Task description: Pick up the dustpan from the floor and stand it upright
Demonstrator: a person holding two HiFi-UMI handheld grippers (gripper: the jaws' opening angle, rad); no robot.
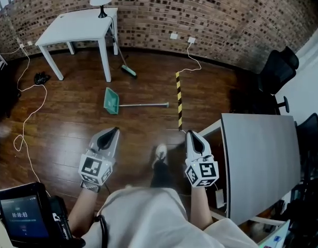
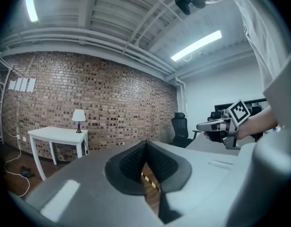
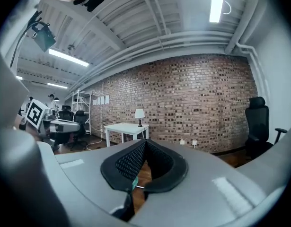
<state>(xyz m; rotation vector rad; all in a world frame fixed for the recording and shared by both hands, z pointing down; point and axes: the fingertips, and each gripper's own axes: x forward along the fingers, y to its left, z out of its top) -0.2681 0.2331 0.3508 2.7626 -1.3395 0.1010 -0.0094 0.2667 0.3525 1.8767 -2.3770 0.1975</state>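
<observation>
While both tongs sit closed and empty, grey left gripper (image 1: 116, 130) at seven o'clock, grey right gripper (image 1: 189, 134) at five, green plastic long-handled dustpan (image 1: 111, 100) lying flat on dark wooden floor (image 1: 71, 120), twelve o'clock of the left gripper, well apart, handle towards three.

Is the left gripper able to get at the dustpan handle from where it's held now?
Probably yes, though not from here. The left gripper is held short of the dustpan, and only bare floor lies between them. Its shut jaws would need opening first.
</observation>
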